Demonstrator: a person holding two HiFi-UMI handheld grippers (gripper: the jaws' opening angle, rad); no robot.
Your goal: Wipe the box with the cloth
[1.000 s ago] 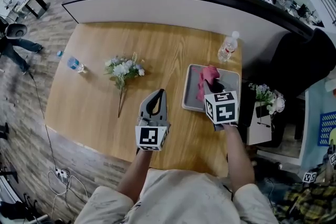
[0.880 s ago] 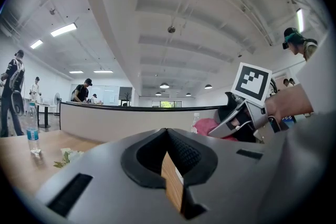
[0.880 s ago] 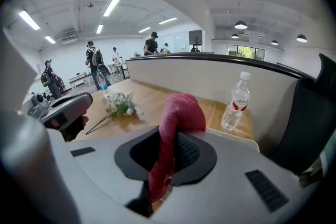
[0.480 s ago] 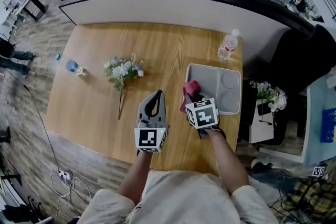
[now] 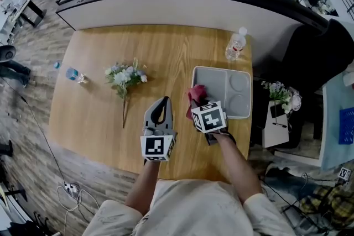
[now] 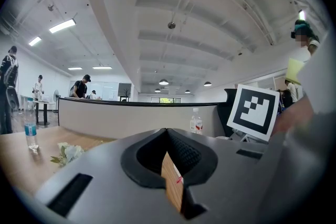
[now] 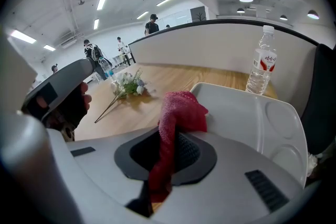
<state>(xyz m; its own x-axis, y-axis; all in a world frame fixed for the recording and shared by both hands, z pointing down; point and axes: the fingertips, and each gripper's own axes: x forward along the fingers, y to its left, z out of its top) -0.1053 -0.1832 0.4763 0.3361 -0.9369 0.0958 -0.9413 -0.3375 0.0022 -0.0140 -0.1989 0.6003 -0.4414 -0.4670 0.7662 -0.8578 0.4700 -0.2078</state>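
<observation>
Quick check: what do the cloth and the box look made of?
Cloth: red, looks like knitted or terry fabric, going by its nubbly weave and limp drape. Box: pale grey, probably moulded plastic, given its smooth matte surface, rounded rim and pressed round compartments.

Open tabletop in the middle; obstacles at the edges and on the right

The table (image 5: 166,47) is seen bare across its far middle, between the flowers (image 5: 125,74) lying on the left and the water bottle (image 5: 235,46) standing upright at the far right corner. The right edge is taken up by the box (image 5: 221,88), a shallow grey tray near the bottle; its left rim is crowded by the cloth (image 5: 194,93) pinched in the right gripper (image 7: 167,152). Only a narrow gap is found between that gripper and the left gripper (image 5: 164,101), held with jaws together over the near table. A small bottle (image 5: 71,73) stands by the left edge. The far side is closed off by a curved counter (image 5: 166,0).
</observation>
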